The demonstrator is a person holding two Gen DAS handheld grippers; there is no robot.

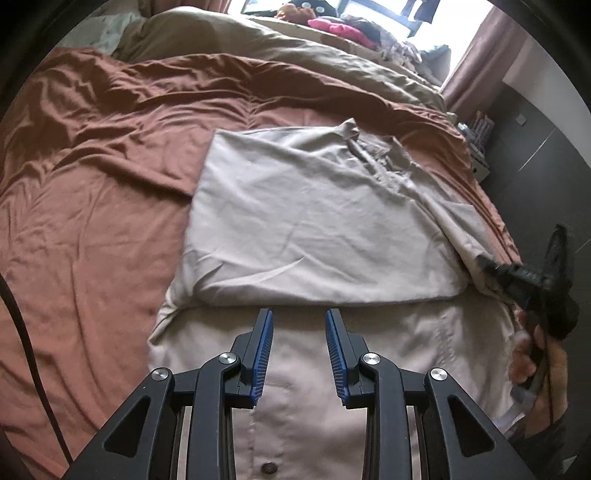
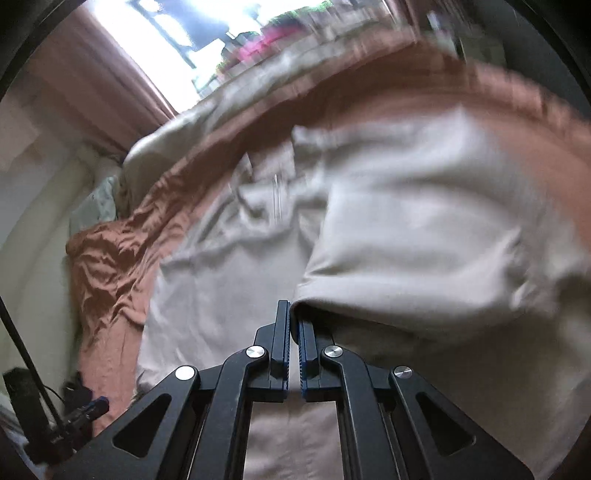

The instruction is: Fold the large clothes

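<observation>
While a rust-brown wrinkled bed sheet (image 1: 92, 177) fills the left side of the bed, the pale beige button-front garment (image 1: 317, 221) lies spread on the right half, with one part folded over the near part, where a dark button (image 1: 268, 468) shows. Above this near part the left gripper (image 1: 298, 321) hangs with its blue-padded fingers apart and nothing between them. At the right edge of the garment, the right gripper (image 2: 293, 314) is pressed together on a corner of the folded cloth, and a hand (image 1: 535, 354) holds its handle. Far behind, an olive-tan duvet (image 1: 258, 40) is bunched near the bright window (image 2: 162, 26).
</observation>
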